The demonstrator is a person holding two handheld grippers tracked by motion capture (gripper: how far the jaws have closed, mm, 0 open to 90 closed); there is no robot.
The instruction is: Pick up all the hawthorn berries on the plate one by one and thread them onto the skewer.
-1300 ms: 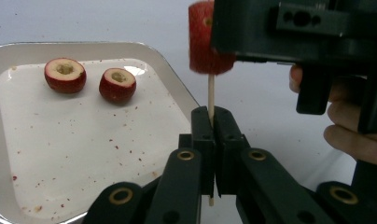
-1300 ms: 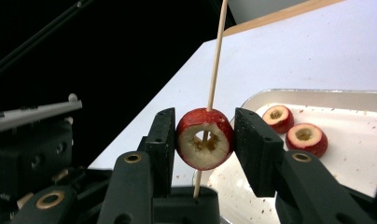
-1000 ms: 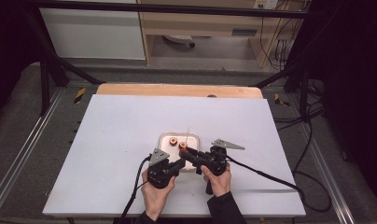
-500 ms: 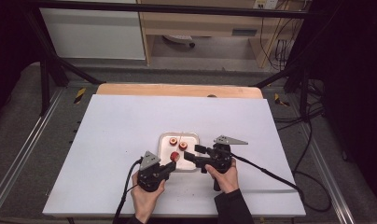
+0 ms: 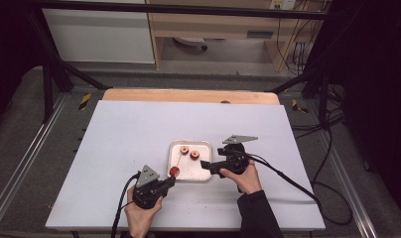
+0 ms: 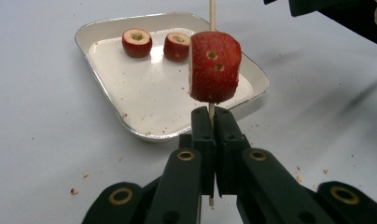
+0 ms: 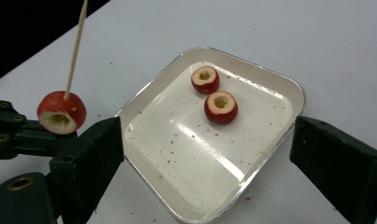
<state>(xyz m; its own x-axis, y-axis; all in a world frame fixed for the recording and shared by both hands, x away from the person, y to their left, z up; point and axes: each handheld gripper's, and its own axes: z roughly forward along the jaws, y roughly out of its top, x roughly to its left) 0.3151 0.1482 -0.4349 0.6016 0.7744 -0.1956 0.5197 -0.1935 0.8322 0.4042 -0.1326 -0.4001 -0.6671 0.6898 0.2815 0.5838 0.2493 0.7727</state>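
- Gripping the wooden skewer (image 6: 212, 14) near its lower end, our left gripper (image 6: 210, 116) is clamped tight; the stick's long axis rises straight above the jaws, one red fruit piece (image 6: 213, 67) threaded just above them.
- We hold the right gripper (image 7: 200, 154) wide open, the tray (image 7: 280, 84) between its jaws.
- Beyond, two cored pieces (image 7: 213, 95) lie ahead, nearer our right.

Even overhead light falls bright on the white bench (image 5: 139, 134), while the floor around it sinks into dark. Glare streaks the tray (image 7: 289, 88) bottom. The near black fingers (image 6: 203, 135) blur softly.
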